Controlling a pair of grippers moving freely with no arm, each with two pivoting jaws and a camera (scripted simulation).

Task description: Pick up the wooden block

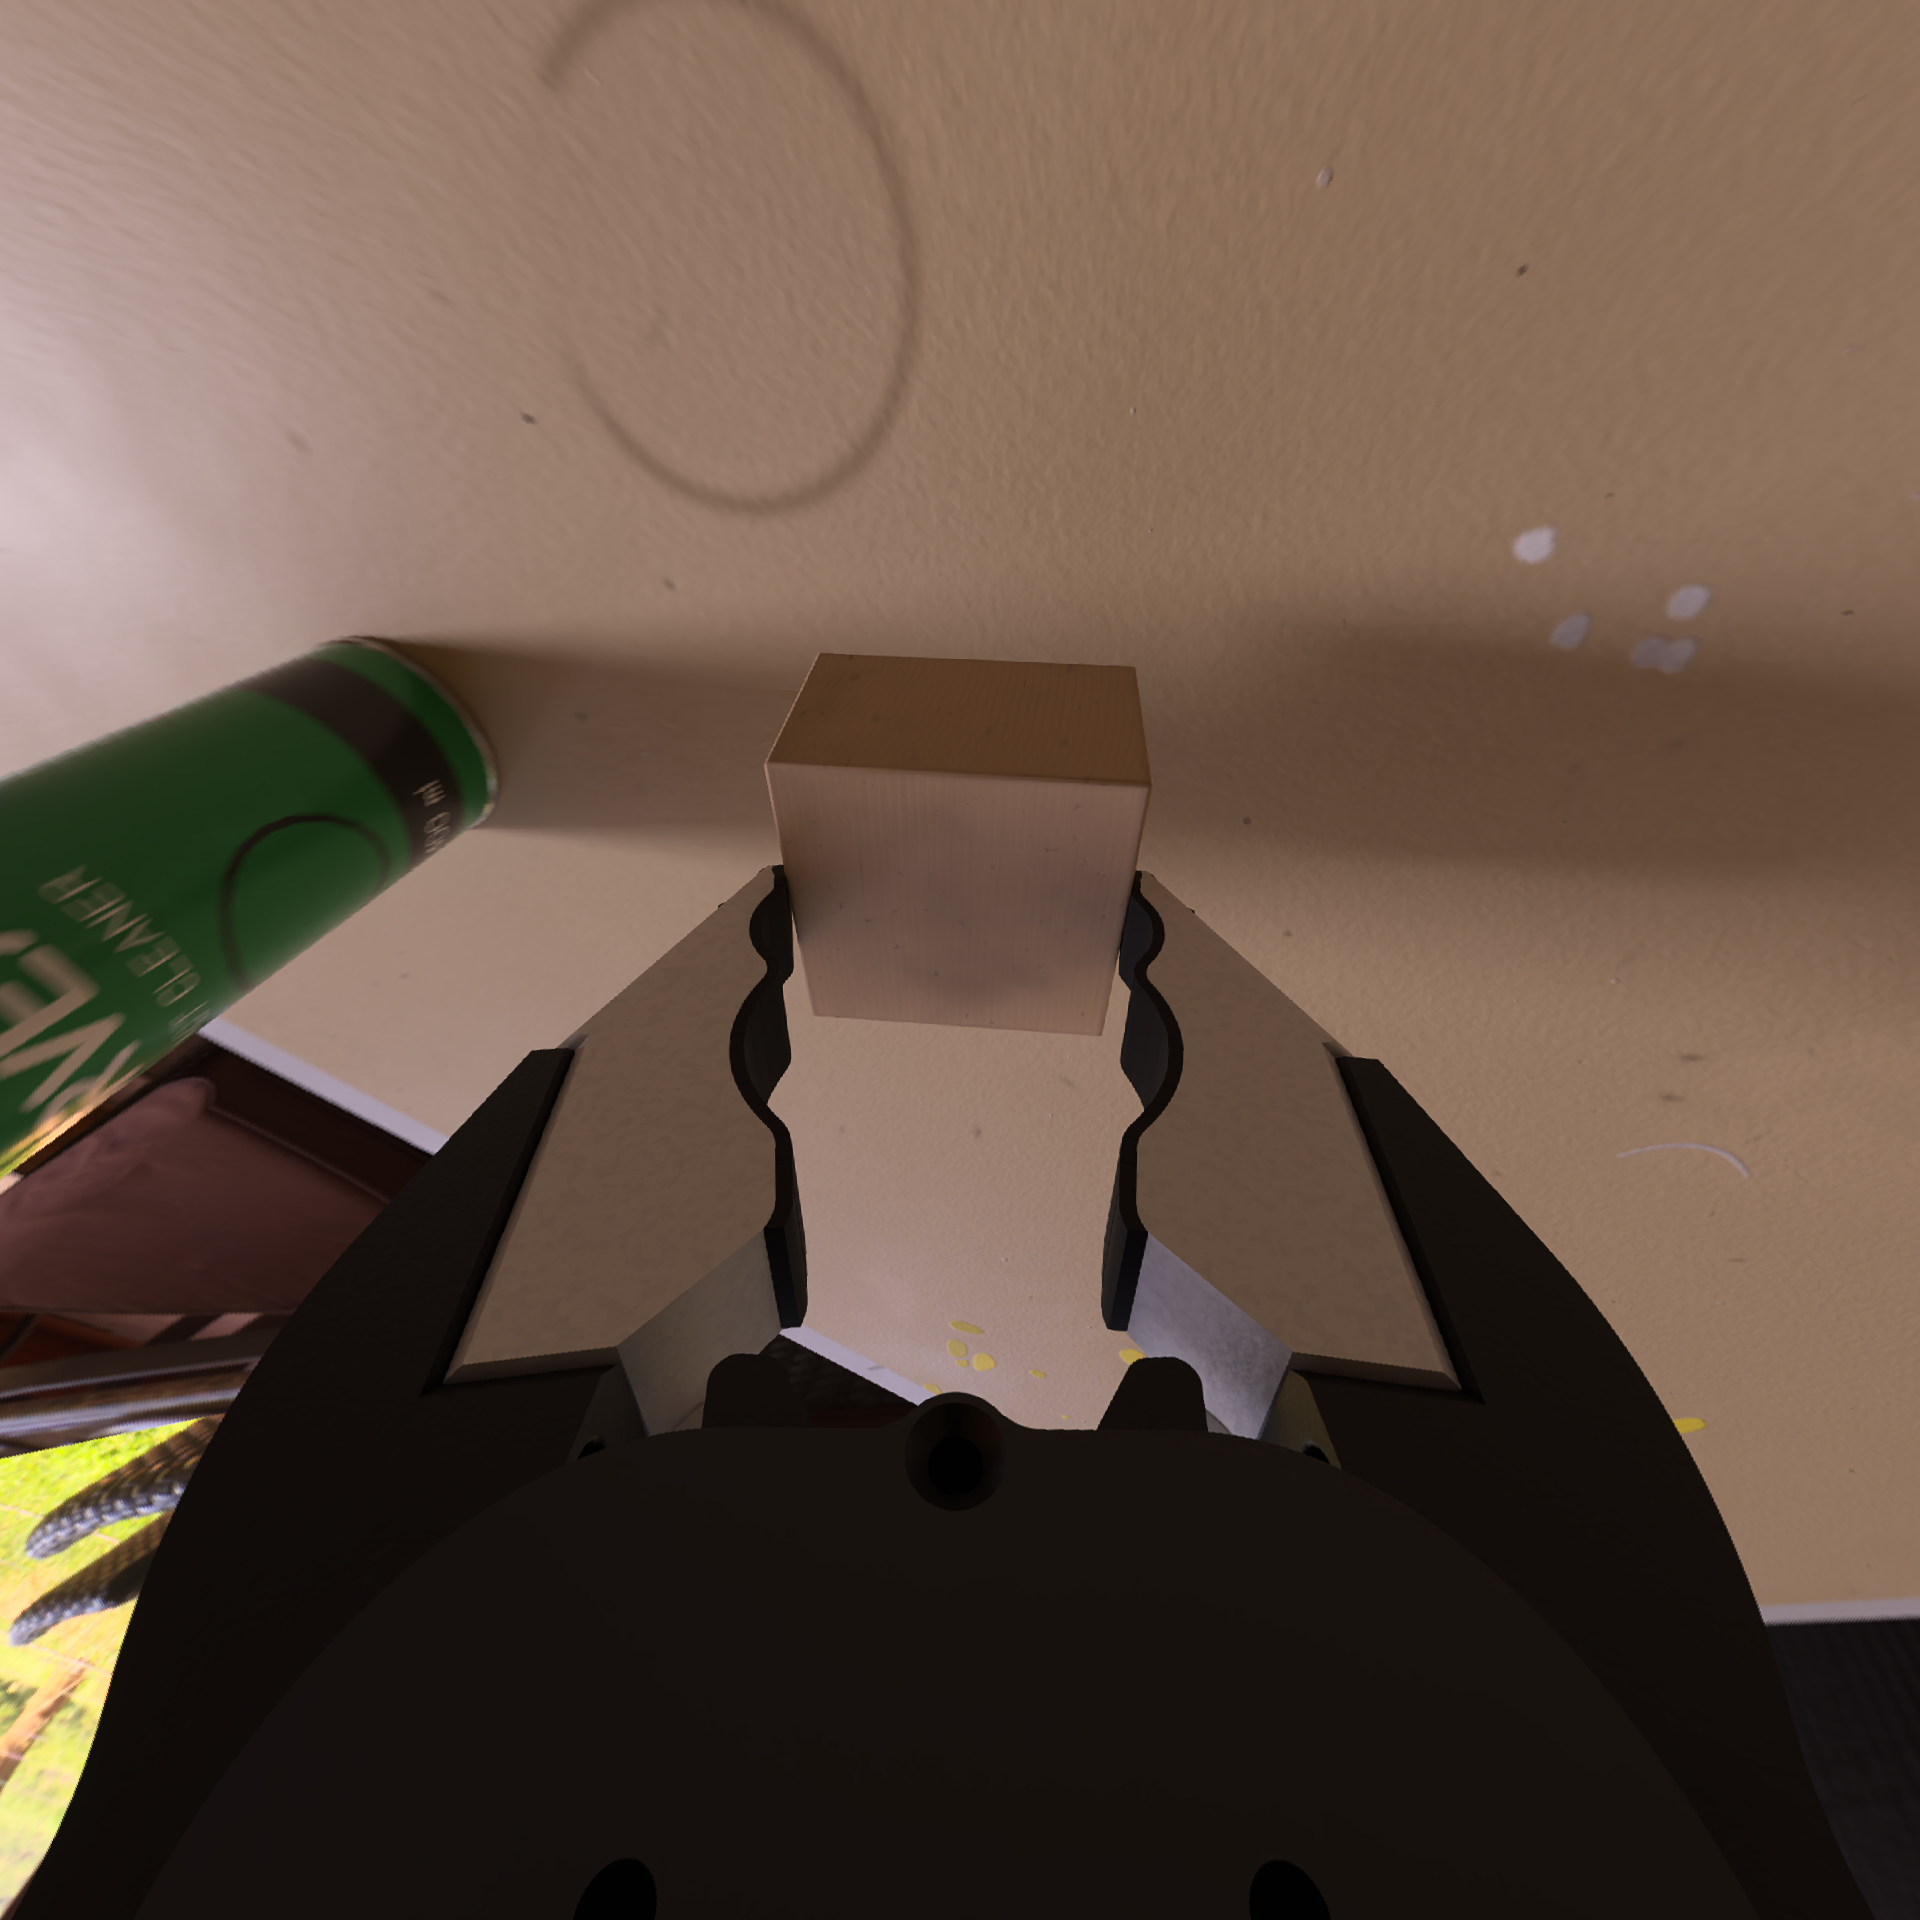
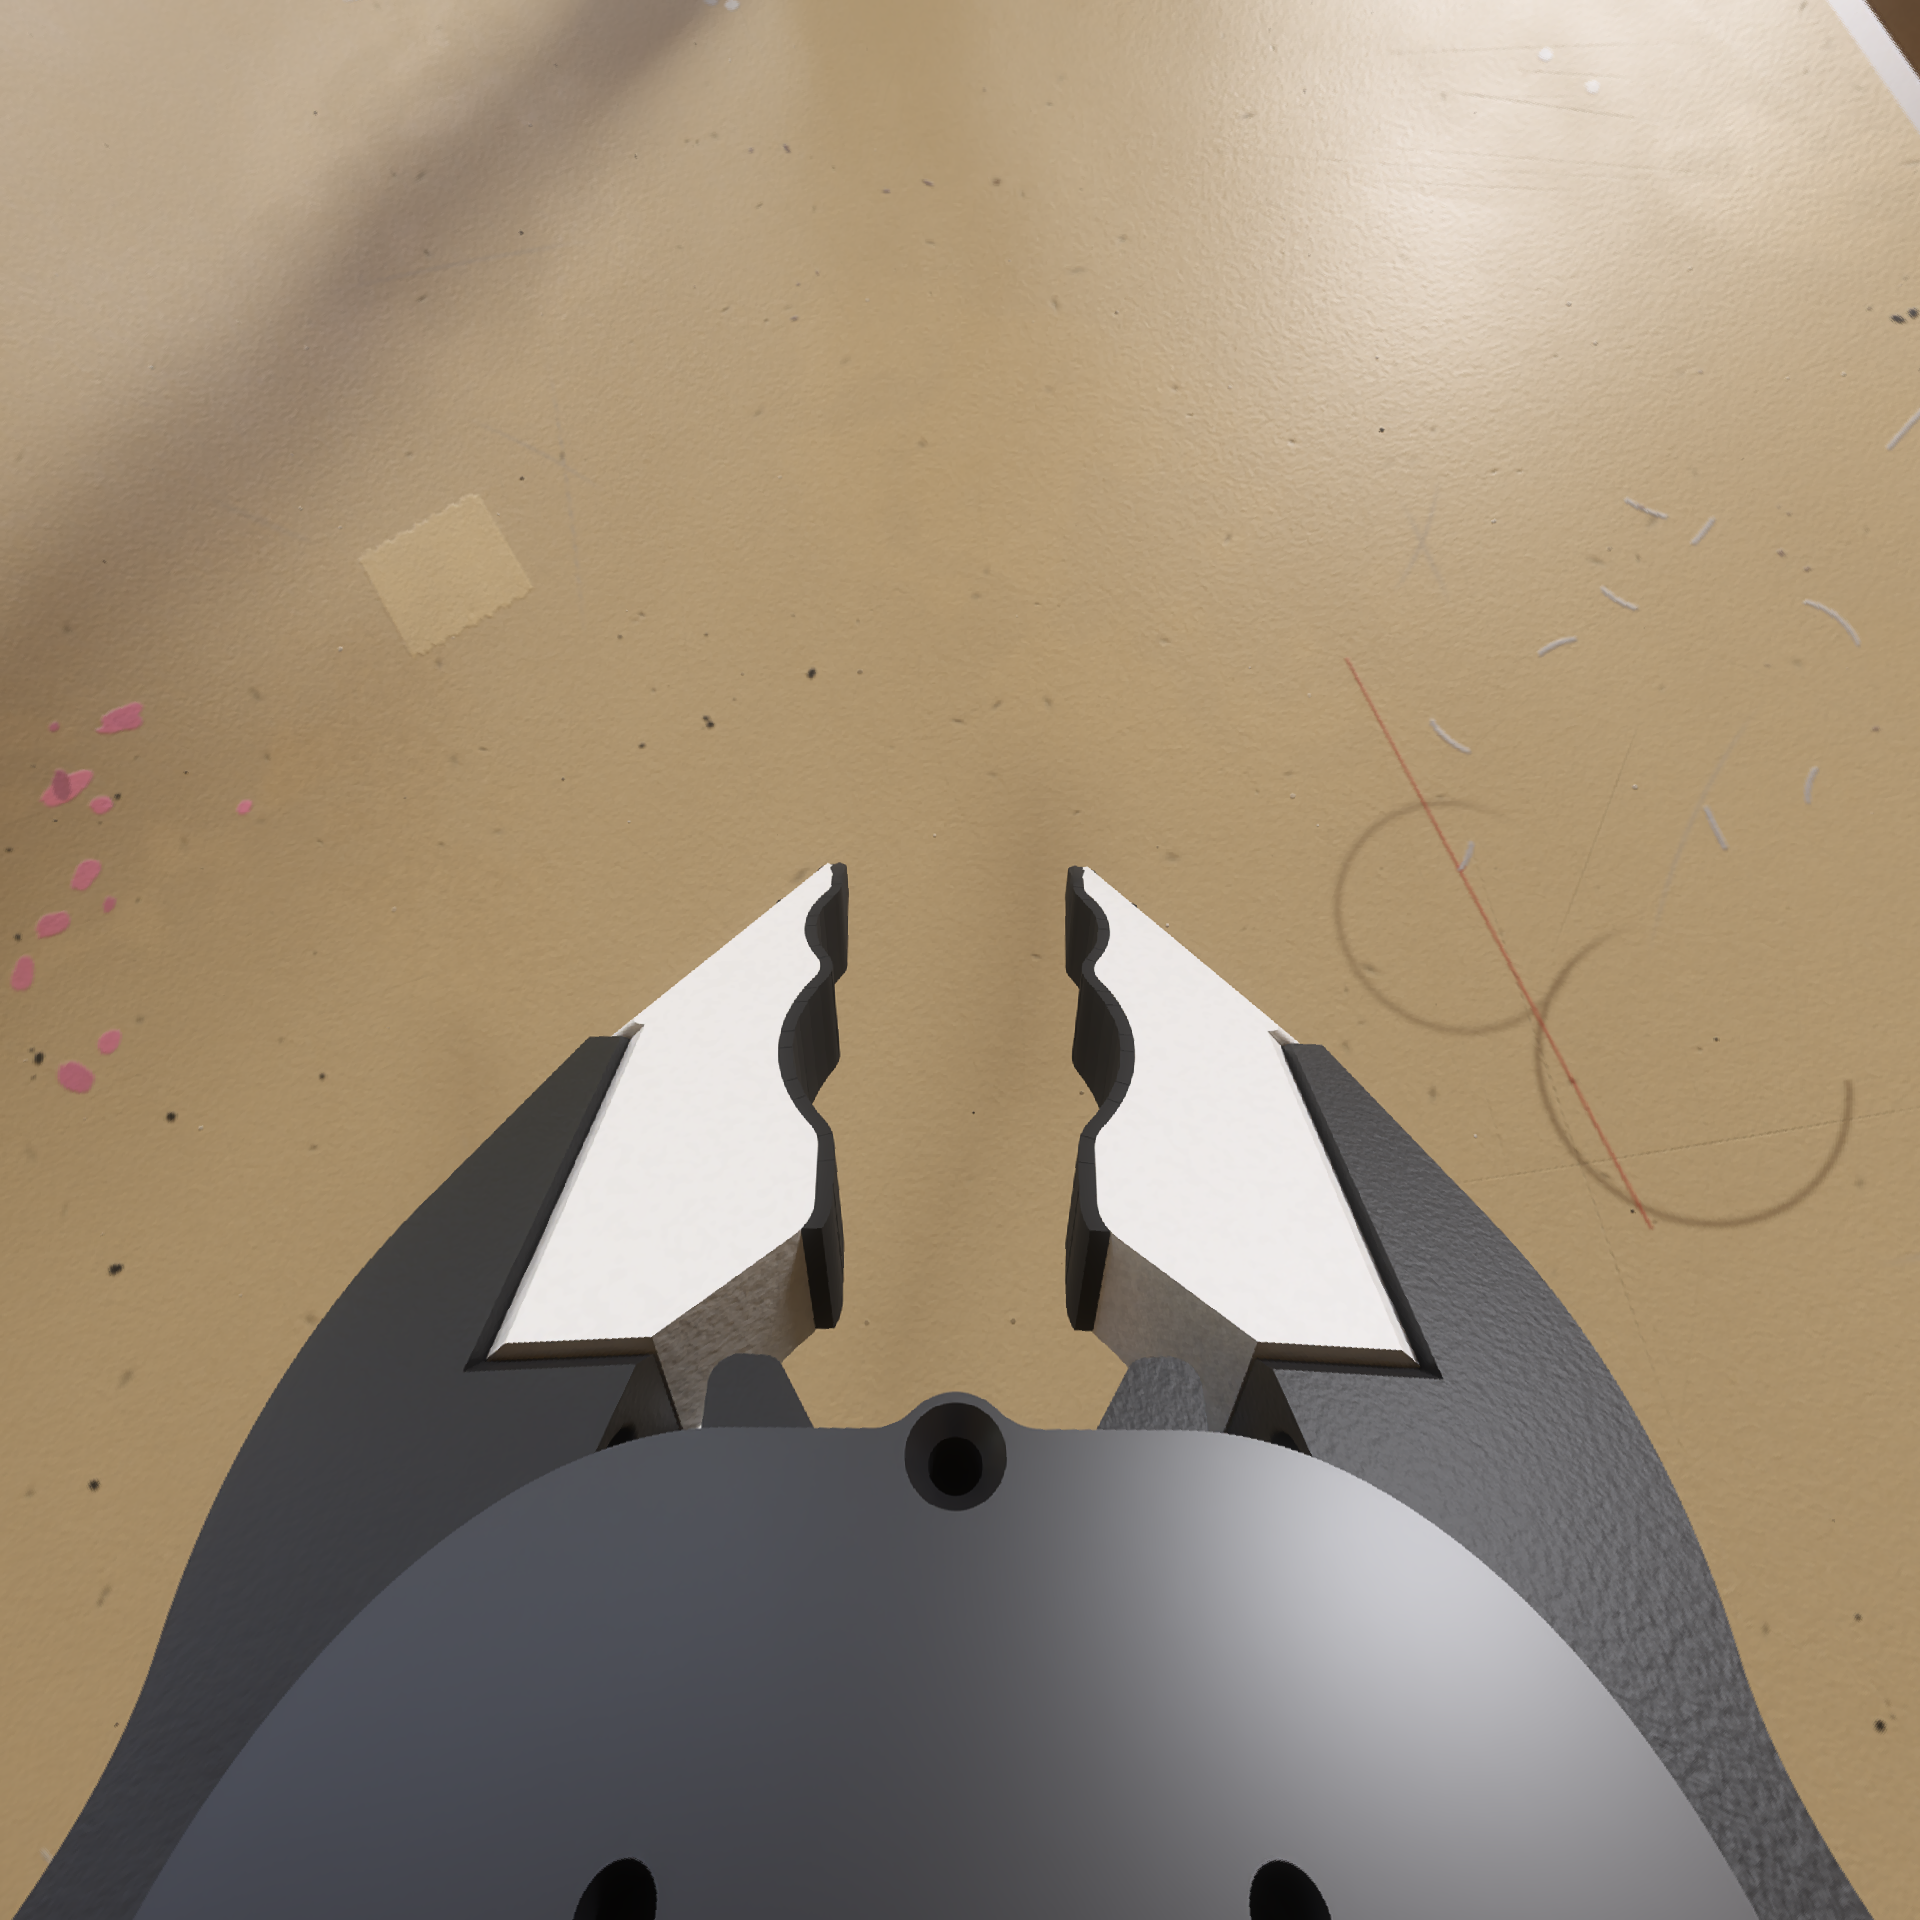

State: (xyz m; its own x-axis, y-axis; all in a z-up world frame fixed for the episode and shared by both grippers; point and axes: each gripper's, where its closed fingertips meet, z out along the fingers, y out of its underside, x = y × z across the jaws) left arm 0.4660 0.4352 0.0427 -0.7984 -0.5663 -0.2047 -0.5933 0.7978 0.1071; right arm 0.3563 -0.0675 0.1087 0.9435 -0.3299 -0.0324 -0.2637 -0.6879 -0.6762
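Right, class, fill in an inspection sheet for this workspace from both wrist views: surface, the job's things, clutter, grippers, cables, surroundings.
Surface: tan tabletop, speckled, with ring marks, scratches, pink, white and yellow paint flecks.
Job's things: wooden block, fingertips against its two sides; whether it is off the tabletop cannot be told.
Clutter: green cleaner can, to the block's left, apart from it.
Grippers: left gripper shut on the block; right gripper open, empty, over bare tabletop.
Cables: nothing seen.
Surroundings: grass beyond the table edge, lower left of the left wrist view.

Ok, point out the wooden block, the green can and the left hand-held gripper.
wooden block (image 1: 951,904): left wrist view, its near face.
green can (image 1: 223,852): left wrist view, its side wall.
left hand-held gripper (image 1: 956,883): left wrist view, midway between its fingertips, over the block.
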